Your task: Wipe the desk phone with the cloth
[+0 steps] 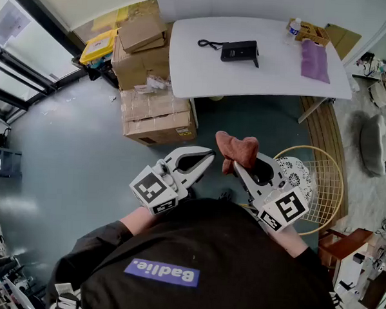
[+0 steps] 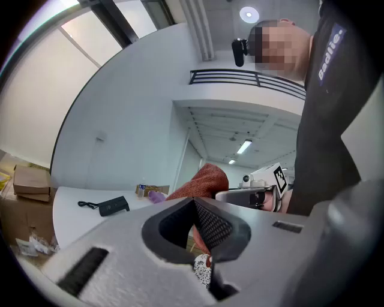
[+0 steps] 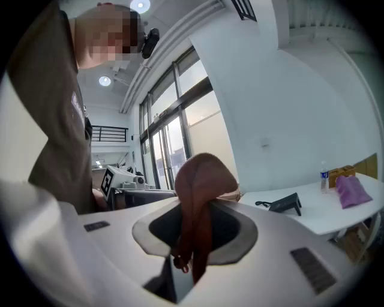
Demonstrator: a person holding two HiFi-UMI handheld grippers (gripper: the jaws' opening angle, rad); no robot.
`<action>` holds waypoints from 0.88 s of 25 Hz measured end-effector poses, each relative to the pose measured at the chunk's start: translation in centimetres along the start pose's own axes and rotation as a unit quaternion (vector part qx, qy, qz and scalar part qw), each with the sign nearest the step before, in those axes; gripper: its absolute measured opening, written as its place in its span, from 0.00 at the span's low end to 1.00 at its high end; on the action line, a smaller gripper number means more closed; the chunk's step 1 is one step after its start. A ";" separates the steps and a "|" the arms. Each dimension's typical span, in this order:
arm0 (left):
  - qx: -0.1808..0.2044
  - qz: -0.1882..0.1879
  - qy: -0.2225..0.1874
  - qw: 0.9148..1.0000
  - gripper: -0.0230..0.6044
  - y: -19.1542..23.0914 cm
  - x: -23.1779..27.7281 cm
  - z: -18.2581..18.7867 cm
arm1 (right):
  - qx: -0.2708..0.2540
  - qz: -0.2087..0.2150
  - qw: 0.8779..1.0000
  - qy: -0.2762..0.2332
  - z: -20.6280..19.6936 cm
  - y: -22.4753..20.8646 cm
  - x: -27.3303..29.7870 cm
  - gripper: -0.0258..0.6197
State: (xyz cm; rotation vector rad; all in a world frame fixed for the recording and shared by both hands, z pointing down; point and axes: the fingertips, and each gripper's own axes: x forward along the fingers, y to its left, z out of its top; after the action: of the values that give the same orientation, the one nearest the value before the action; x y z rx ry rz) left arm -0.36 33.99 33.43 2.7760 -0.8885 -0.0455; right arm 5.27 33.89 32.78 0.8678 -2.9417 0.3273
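Currently I see both grippers raised in front of the person's dark shirt, well apart from the white table [image 1: 184, 79]. My right gripper [image 1: 239, 166] is clamped on the rust-red cloth [image 1: 237, 148]. Its own view shows the fabric pinched between the 2 jaws, with a bunched fold standing above them and a tail hanging below. My left gripper [image 1: 204, 158] has its jaws pressed together with nothing between them (the red fabric in its view is behind, in the other gripper). The desk phone [image 1: 240, 53] sits on the table, left of the middle and about midway between the near and far edges, with its cord [image 1: 208, 43] curled at its left side. A purple cloth [image 1: 314, 60] lies toward the table's right end, with a water bottle [image 1: 294, 27] and a small yellow box [image 1: 312, 32] at the far right corner. Cardboard boxes [image 1: 153, 113] are stacked on the floor by the table's left end.
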 end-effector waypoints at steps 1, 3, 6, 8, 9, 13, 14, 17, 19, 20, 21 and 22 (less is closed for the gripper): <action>0.001 0.000 0.000 1.000 0.05 0.0 0.2 0.1 | 0.000 0.001 1.000 0.001 0.0 -0.2 0.0 0.18; 0.002 -0.001 0.000 1.000 0.05 0.0 0.6 0.3 | 0.000 0.003 1.000 0.002 0.0 -0.5 -0.1 0.18; 0.005 0.001 0.002 1.000 0.05 -0.1 1.3 0.3 | -0.001 0.006 1.000 0.005 -0.1 -0.9 -0.4 0.18; 0.008 0.003 0.003 1.000 0.05 -0.2 1.7 0.5 | 0.000 0.007 1.000 0.002 0.0 -1.4 -0.7 0.18; 0.010 0.004 0.003 1.000 0.05 -0.3 1.9 0.6 | 0.000 0.008 1.000 0.000 0.1 -1.6 -0.9 0.18; 0.012 0.013 0.005 1.000 0.05 -0.6 3.2 0.7 | 0.004 0.015 1.000 -0.004 0.3 -2.7 -1.6 0.18; 0.013 0.015 0.006 1.000 0.05 -0.7 3.5 0.7 | 0.007 0.018 1.000 -0.005 0.2 -3.1 -1.9 0.18; 0.016 0.022 0.006 1.000 0.05 -1.0 4.8 0.5 | 0.014 0.025 1.000 -0.004 -0.3 -4.4 -2.5 0.18; 0.017 0.028 0.004 0.999 0.05 -1.0 5.4 0.4 | 0.014 0.029 0.999 0.000 -0.8 -5.2 -2.9 0.18; 0.018 0.031 0.003 0.999 0.05 -1.0 5.7 0.3 | 0.013 0.031 0.999 0.001 -0.9 -5.6 -3.1 0.18; 0.019 0.032 0.003 0.999 0.05 -1.0 6.0 0.3 | 0.011 0.032 0.999 0.002 -0.8 -6.1 -3.4 0.18; 0.020 0.033 0.004 0.999 0.05 -0.9 6.4 0.4 | 0.009 0.031 0.999 0.001 -0.8 -6.6 -3.6 0.18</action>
State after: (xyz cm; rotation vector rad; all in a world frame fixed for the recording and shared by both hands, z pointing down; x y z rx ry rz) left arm 5.29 30.94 33.13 2.7783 -0.9900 -0.0065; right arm 11.85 30.61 34.33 0.7791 -2.9726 0.3596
